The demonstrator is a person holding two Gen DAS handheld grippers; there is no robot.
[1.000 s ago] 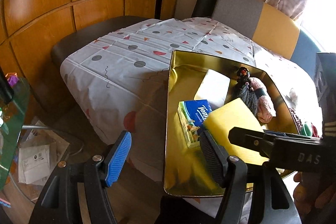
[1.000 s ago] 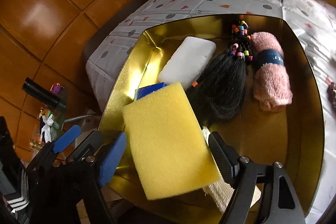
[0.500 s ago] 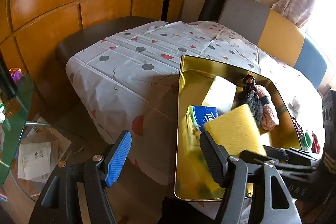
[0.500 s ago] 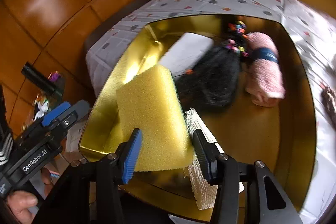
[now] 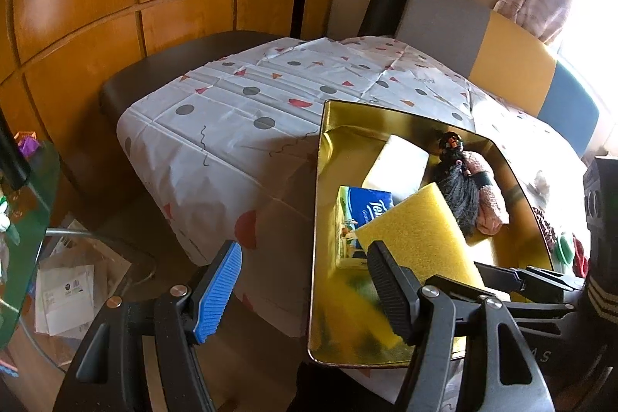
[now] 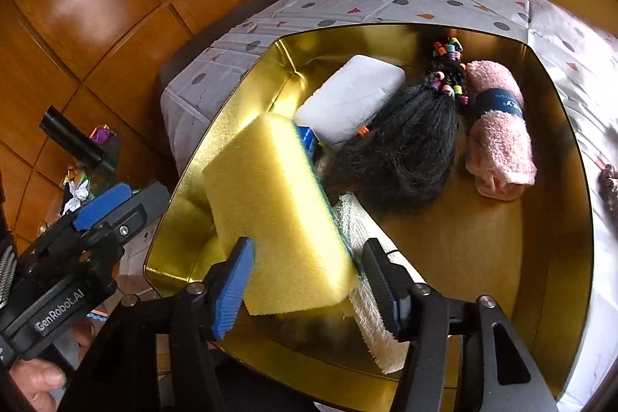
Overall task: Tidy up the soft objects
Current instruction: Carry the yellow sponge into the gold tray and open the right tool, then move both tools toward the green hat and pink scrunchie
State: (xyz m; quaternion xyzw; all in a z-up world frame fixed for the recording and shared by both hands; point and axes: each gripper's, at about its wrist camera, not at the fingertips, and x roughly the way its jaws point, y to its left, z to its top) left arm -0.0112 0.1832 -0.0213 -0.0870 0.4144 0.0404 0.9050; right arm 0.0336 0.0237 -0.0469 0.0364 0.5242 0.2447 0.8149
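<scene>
Sponge [image 6: 278,215]: yellow foam block with a thin green scrub layer on 1 face, tilted up on edge over the near-left part of the gold tray [image 6: 556,257]. Right gripper [image 6: 309,280] is clamped on its near end, blue pad on the yellow face, black pad on the green side. Left-wrist view shows the same: sponge [image 5: 417,238] raised above the tray floor, leaning over the tissue pack [image 5: 363,215].

Handling, my read: very light, squashy, grippy surface, so slip risk is low. It will compress under the pads and spring back on release, so expect a small shift when set down. Best hold is across the thickness near 1 end, as now; a grip at the corner would let it pivot. Not fragile.

Neighbours in the tray: white mesh pad [image 6: 370,277] just beside and partly under the sponge's right edge, touching the black finger or close to it, can't tell which. White block [image 6: 347,99] behind, black wig [image 6: 405,149] with coloured beads mid-tray, rolled pink towel [image 6: 502,138] to its right, touching the wig. Blue pack mostly hidden behind the sponge in the right view.

Left gripper [image 5: 305,284]: jaws wide apart, holding nothing, hanging off the tray's left edge above the floor. Tray sits on a patterned tablecloth [image 5: 239,111].

Risk: dragging the mesh pad along when the sponge goes down.
</scene>
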